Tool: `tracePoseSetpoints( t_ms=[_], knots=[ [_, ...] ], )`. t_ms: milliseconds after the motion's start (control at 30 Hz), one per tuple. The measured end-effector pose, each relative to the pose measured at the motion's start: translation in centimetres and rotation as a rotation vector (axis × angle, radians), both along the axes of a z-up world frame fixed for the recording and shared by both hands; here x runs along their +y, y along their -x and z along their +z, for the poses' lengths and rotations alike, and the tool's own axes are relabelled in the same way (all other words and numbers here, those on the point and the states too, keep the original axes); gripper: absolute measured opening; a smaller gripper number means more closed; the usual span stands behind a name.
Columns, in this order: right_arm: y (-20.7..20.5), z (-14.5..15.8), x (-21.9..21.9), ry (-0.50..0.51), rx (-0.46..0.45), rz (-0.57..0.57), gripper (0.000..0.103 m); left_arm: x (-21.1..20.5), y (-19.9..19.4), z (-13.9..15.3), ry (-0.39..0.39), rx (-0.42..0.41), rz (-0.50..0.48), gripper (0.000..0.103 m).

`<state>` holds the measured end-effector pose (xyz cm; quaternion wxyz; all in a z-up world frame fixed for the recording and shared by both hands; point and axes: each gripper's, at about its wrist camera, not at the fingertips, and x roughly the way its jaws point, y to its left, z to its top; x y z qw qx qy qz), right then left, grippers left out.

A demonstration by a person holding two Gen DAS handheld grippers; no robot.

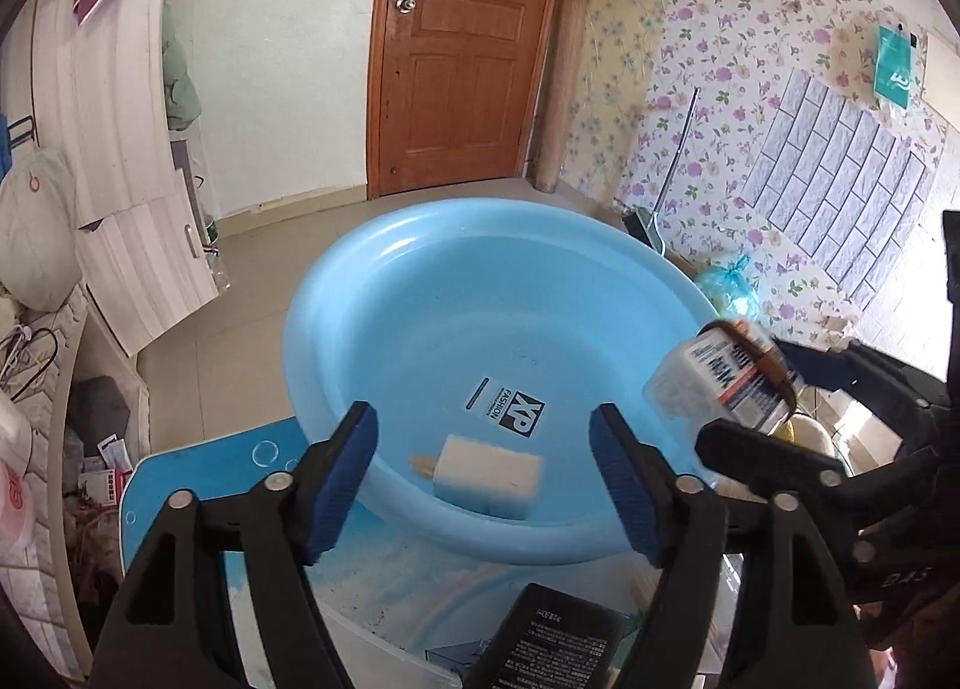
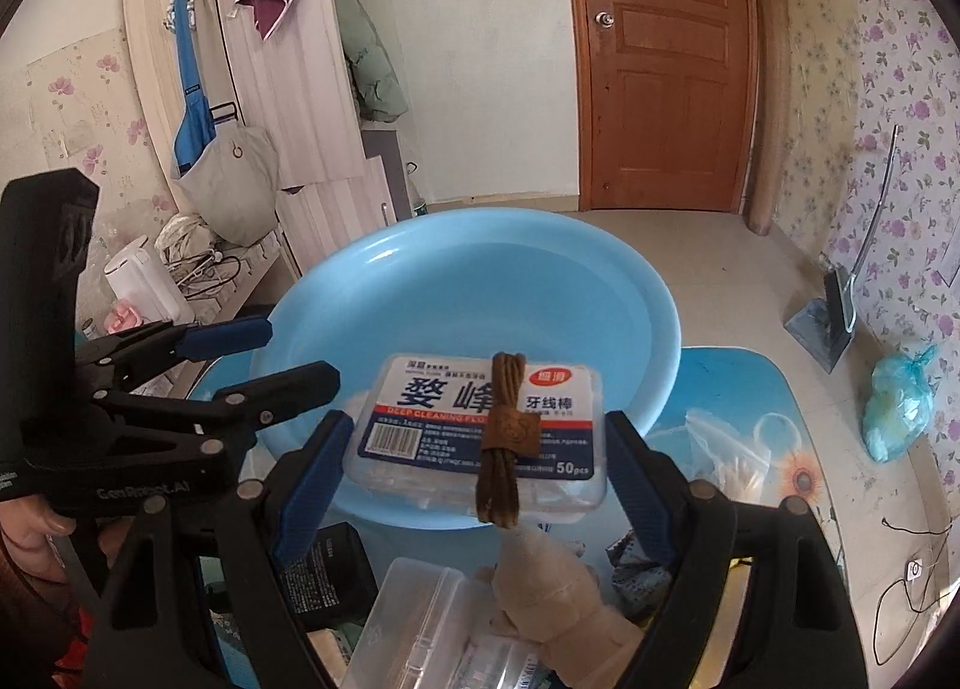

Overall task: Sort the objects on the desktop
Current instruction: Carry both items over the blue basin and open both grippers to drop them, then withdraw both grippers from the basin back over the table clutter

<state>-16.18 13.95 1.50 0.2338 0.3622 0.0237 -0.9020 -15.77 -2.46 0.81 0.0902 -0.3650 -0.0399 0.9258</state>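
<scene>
Here, 1 blue basin [image 1: 420, 293] sat on the worktop [image 1: 384, 575] as the collecting bin, with 1 white block [image 1: 487, 478] inside. My right hand-held gripper [image 2: 474, 473] clamped 1 floss-pick box [image 2: 480, 425] above its near rim, ready to drop; my left hand-held gripper [image 1: 483, 479] gaped, holding nothing.

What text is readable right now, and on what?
"XP FASHION": sticker inside the blue basin.
"DEEP CLEANING FLO…", "50 pcs", large "婺峰", "牙线棒": floss box in the right tool.
"GenRobot.AI": left tool.
Black box: print too small.
</scene>
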Motion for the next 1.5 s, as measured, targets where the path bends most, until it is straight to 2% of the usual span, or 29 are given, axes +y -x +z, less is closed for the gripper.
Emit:
tracePoseSetpoints(
  t_ms=[267,400,567,633,767,967,1000,1100,1200,1267,1333,1400,1500],
  knots=[
    [-1.7,0.1,0.4,0.003,0.011,-0.024,0.084,-1.7,-2.6,-0.1,-0.023,-0.006,0.056,0.089],
    [-3.6,0.1,1.7,0.035,0.012,-0.045,0.084,-2.3,-4.9,-0.5,-0.007,-0.007,0.073,0.094],
    [-6.4,0.6,3.1,0.044,0.073,-0.093,0.084,-2.6,-7.6,-1.1,-0.013,-0.024,0.104,0.102],
    [-7.3,0.6,3.8,0.067,0.065,-0.124,0.084,-2.7,-8.3,-1.3,-0.019,-0.026,0.115,0.103],
    [-8.3,0.3,5.2,0.109,0.003,-0.138,0.084,-2.2,-9.4,-1.3,0.026,-0.017,0.155,0.103],
    [-10.8,-0.5,6.2,0.074,0.035,-0.176,0.084,-2.0,-10.7,-0.7,0.006,0.015,0.152,0.103],
    [-11.2,-0.7,6.1,0.063,0.038,-0.165,0.084,-2.0,-11.2,-0.7,0.022,0.049,0.177,0.103],
    [-12.3,-1.5,5.9,0.037,0.042,-0.137,0.084,-1.1,-12.5,-0.5,0.143,0.143,0.240,0.103],
    [-12.8,-2.1,6.3,0.033,0.030,-0.131,0.084,-0.7,-12.6,-0.6,0.160,0.124,0.222,0.103],
    [-13.2,-2.0,6.6,0.025,0.054,-0.145,0.088,-0.7,-12.5,-0.9,0.156,0.108,0.222,0.103],
    [-13.4,-2.0,6.9,0.021,0.074,-0.163,0.103,-0.9,-12.0,-1.2,0.142,0.060,0.211,0.103],
    [-13.4,-1.9,7.1,0.018,0.083,-0.179,0.103,-0.8,-11.9,-1.5,0.132,0.039,0.196,0.103],
    [-13.4,-2.2,7.5,0.039,0.072,-0.198,0.103,-0.8,-12.7,-1.2,0.132,0.055,0.166,0.103]
  ],
)
